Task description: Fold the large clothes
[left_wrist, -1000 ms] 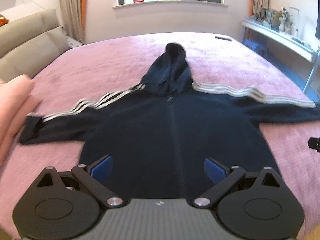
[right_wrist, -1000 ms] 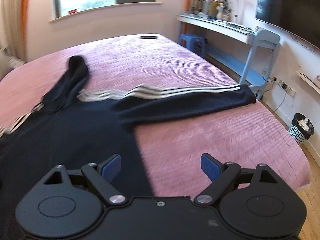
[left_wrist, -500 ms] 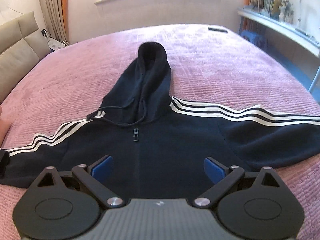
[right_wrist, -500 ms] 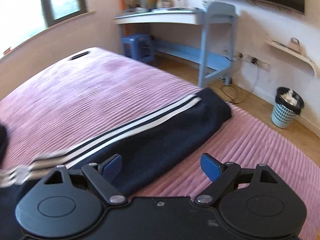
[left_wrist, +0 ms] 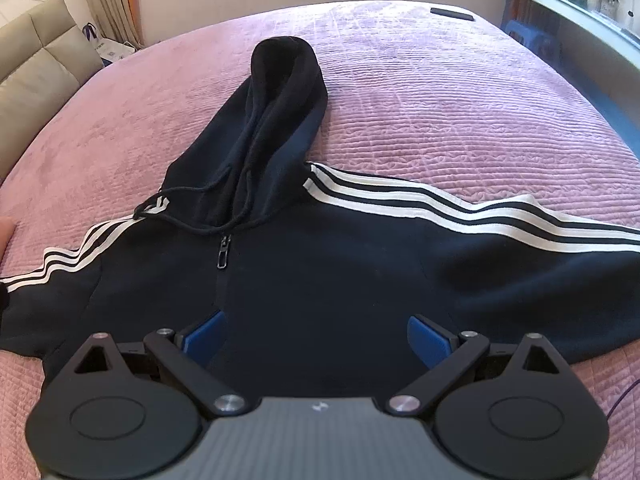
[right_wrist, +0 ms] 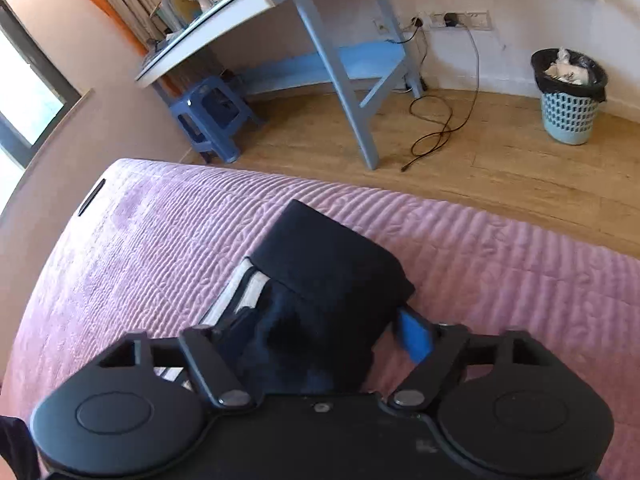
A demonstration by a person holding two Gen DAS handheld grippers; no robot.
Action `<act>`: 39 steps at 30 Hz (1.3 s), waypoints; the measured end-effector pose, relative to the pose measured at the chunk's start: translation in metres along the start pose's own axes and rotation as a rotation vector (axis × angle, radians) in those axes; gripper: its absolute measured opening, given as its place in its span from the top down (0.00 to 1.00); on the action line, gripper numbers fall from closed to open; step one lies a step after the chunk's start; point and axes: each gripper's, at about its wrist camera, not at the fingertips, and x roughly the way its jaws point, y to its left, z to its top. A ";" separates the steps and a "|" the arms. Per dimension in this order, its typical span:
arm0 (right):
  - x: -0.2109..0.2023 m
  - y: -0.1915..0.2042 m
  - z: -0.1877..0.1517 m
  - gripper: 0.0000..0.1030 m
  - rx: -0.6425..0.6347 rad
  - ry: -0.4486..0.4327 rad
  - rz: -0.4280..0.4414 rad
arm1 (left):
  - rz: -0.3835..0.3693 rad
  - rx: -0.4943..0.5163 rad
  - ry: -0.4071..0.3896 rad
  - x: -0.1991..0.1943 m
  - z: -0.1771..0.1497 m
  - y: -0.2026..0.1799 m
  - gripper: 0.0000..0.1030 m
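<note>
My left gripper (left_wrist: pixel 316 334) hangs over the chest of the dark hoodie (left_wrist: pixel 320 280), its blue fingers (left_wrist: pixel 202 338) spread wide with nothing pinched between them. The hoodie lies flat, front up, on the pink bed cover (left_wrist: pixel 440 100). Its hood (left_wrist: pixel 280 92) points away from me toward the far side of the bed, the zip pull (left_wrist: pixel 223 252) sits just below the hood, and a drawstring (left_wrist: pixel 188 208) curls beside it. White stripes (left_wrist: pixel 460 208) run along each sleeve, one sleeve stretching left, the other right and out of that view.

My right gripper (right_wrist: pixel 320 328) is down at the end of the right sleeve (right_wrist: pixel 320 320), near the edge of the bed. The sleeve's cuff (right_wrist: pixel 332 252) sticks out just beyond my fingers and the cloth lies between them. These jaws have just been closing in on it. One blue finger (right_wrist: pixel 414 332) shows right beside the fabric; the other is hidden under the sleeve, so I cannot tell whether they are pressing the cloth.

Past the bed are the wooden floor (right_wrist: pixel 500 168), a pale blue desk (right_wrist: pixel 328 60), a blue stool (right_wrist: pixel 212 116), a loose cable (right_wrist: pixel 436 132) and a waste basket (right_wrist: pixel 568 96).
</note>
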 end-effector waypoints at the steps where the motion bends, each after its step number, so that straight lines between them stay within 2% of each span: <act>1: 0.002 0.002 0.001 0.38 -0.010 -0.001 -0.005 | 0.002 -0.001 0.001 0.001 0.001 -0.001 0.05; 2: 0.004 0.004 0.001 0.59 -0.024 0.008 0.004 | 0.002 -0.005 0.001 0.002 0.003 -0.001 0.05; 5: 0.006 0.011 -0.002 0.76 -0.052 0.021 0.020 | 0.007 -0.021 0.004 0.003 0.005 0.003 0.05; 9: -0.020 0.040 -0.010 0.78 -0.155 -0.041 0.002 | 0.026 -0.048 -0.012 0.000 0.006 0.023 0.06; 14: -0.087 0.118 -0.046 0.78 -0.363 -0.156 0.043 | 0.070 -0.113 -0.028 -0.006 0.001 0.075 0.06; 18: -0.144 0.204 -0.112 0.78 -0.569 -0.221 0.106 | 0.097 -0.167 -0.038 -0.010 -0.008 0.135 0.06; 20: -0.168 0.247 -0.152 0.78 -0.639 -0.231 0.167 | 0.110 -0.186 -0.039 -0.012 -0.013 0.167 0.06; 26: -0.215 0.371 -0.297 0.78 -0.801 -0.170 0.364 | 0.137 -0.203 -0.074 -0.021 -0.023 0.255 0.06; 30: -0.233 0.434 -0.397 0.78 -0.878 -0.078 0.486 | 0.134 -0.219 -0.104 -0.019 -0.029 0.310 0.06; 33: -0.240 0.466 -0.467 0.72 -0.961 -0.011 0.549 | 0.121 -0.231 -0.111 -0.011 -0.034 0.343 0.06; 35: -0.239 0.475 -0.511 0.39 -1.057 0.085 0.578 | 0.101 -0.246 -0.105 -0.002 -0.038 0.362 0.06; 37: -0.240 0.468 -0.534 0.37 -1.128 0.153 0.597 | 0.054 -0.254 -0.086 0.010 -0.041 0.374 0.06; 39: -0.241 0.452 -0.547 0.35 -1.187 0.182 0.558 | -0.027 -0.267 -0.073 0.026 -0.042 0.382 0.06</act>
